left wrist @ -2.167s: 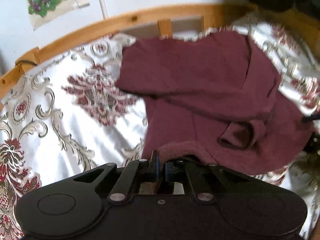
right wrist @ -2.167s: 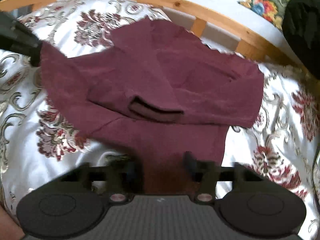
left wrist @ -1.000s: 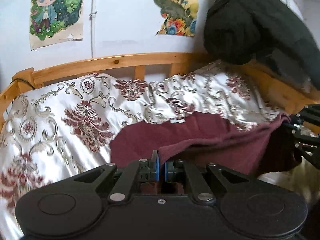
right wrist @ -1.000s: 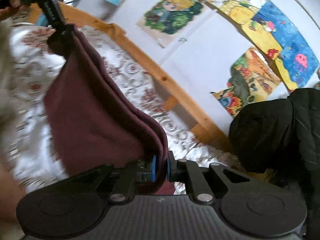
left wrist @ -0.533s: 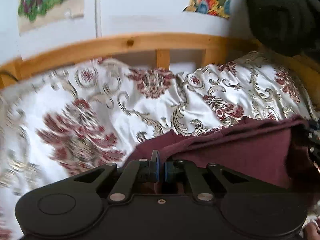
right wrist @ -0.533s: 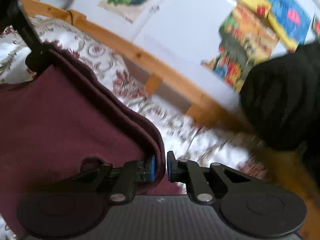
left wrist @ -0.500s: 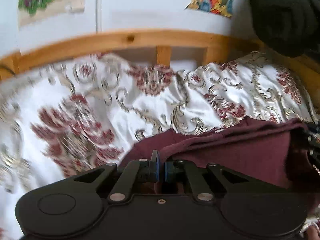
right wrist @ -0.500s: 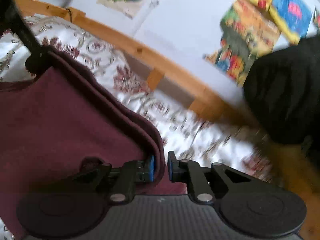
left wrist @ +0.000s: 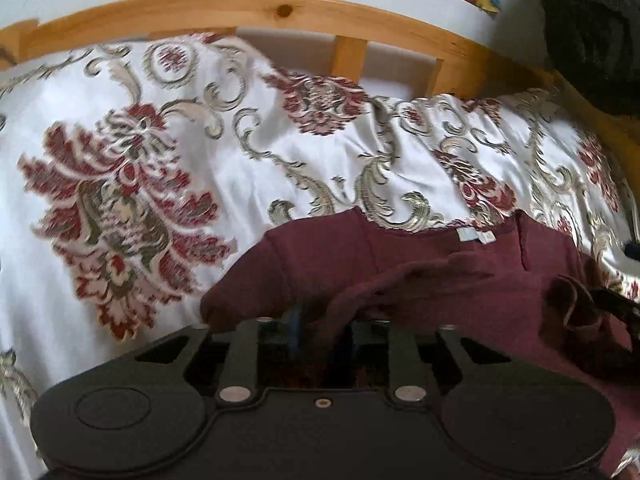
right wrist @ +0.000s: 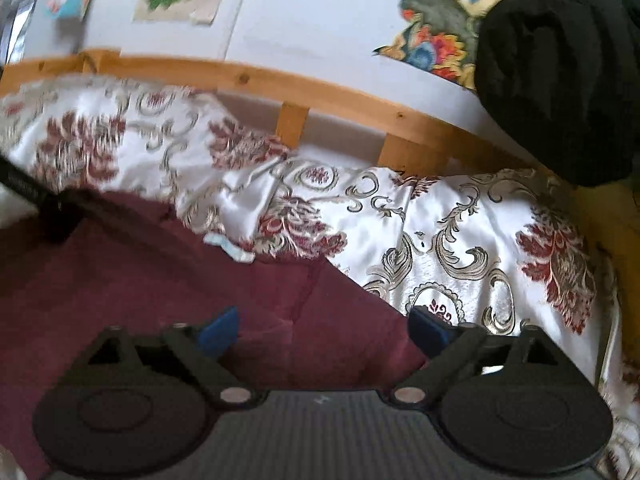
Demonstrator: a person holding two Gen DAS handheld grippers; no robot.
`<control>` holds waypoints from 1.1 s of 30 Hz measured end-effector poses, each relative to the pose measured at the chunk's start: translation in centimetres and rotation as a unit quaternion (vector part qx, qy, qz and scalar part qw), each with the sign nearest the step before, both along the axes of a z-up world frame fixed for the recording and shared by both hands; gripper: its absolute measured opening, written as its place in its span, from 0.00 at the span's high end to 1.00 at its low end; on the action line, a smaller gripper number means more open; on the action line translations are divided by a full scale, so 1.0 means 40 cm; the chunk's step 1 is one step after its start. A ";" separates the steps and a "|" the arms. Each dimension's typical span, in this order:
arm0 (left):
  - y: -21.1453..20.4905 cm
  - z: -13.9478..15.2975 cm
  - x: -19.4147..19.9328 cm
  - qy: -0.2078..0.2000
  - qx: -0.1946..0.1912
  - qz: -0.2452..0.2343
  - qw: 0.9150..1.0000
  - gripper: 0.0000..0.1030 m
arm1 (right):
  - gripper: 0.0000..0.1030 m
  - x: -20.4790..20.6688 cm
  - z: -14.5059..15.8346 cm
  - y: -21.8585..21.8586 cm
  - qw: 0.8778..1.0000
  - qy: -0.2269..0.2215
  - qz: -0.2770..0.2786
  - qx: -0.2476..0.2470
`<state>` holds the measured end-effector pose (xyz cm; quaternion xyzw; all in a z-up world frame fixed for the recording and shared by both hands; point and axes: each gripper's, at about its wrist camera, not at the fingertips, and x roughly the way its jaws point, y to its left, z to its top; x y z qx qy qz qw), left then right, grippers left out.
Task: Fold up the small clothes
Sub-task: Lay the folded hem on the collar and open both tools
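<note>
Maroon top (left wrist: 440, 280) lay folded on bedspread (left wrist: 200, 168), lower centre of left view, lower left of right view; white label (left wrist: 476, 235) at far edge. Left gripper (left wrist: 326, 322) fingers opening, narrow gap, fabric ridge between, loose. Right gripper (right wrist: 320, 330) fingers opening, wide, top's corner between, unpressed. One fold judged laid down; further folds, smoothing likely left.

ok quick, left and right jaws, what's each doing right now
Left gripper: jaws opening, a fold of the maroon top between them.
Right gripper: jaws opening wide, the top lying loose between them.
</note>
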<state>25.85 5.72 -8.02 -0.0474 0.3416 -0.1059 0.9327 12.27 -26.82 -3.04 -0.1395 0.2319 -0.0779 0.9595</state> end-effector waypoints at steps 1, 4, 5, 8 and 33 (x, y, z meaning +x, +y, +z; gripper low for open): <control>0.006 0.002 0.000 0.006 -0.005 0.007 1.000 0.53 | 0.01 -0.008 0.005 -0.004 1.000 -0.006 0.001 0.014; 0.027 0.014 -0.007 0.014 -0.029 0.018 0.999 0.27 | 0.01 -0.032 0.016 -0.016 0.998 -0.007 0.012 0.064; 0.033 0.019 -0.011 0.014 -0.035 0.020 0.999 0.24 | 0.01 -0.038 0.016 -0.017 0.997 -0.001 0.016 0.075; 0.042 0.035 -0.034 0.009 -0.030 0.034 0.999 0.13 | 0.01 -0.044 0.005 -0.009 0.995 0.034 0.032 0.089; -0.002 -0.004 -0.072 0.067 0.015 -0.009 0.998 0.55 | 0.91 -0.077 -0.012 -0.152 0.976 0.031 -0.161 0.144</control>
